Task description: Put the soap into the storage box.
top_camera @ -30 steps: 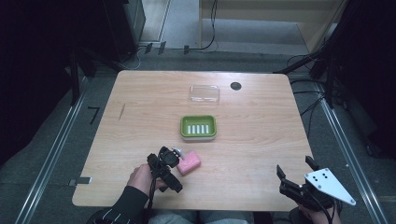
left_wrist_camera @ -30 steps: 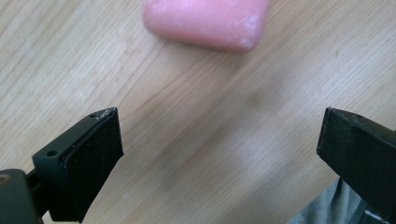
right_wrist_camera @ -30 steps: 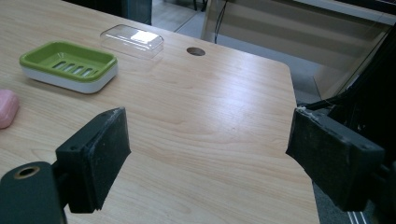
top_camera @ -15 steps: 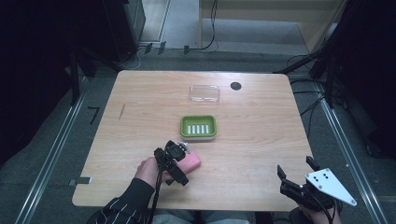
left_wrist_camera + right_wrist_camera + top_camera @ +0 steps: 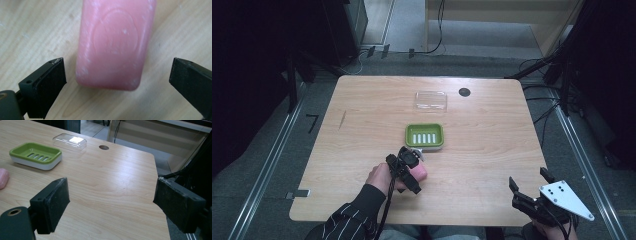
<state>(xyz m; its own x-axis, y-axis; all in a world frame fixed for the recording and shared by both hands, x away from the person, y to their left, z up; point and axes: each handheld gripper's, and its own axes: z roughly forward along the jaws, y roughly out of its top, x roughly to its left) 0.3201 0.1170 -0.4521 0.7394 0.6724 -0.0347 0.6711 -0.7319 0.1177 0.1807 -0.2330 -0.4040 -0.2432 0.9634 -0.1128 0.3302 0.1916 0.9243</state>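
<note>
The left gripper point(image 5: 117, 75) hovers with jaws spread wide, the pink soap bar point(image 5: 115, 42) just ahead between them, seemingly untouched. The right gripper point(image 5: 111, 205) is also spread, clasping nothing.

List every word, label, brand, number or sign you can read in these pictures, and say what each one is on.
None can be read.
Pink soap bar: a round embossed stamp on its top face, too blurred and worn to read.
Green soap dish: plain slots, no lettering.
Clear lid: no label to be seen.
Left gripper and right gripper: jaws open, no markings legible.
</note>
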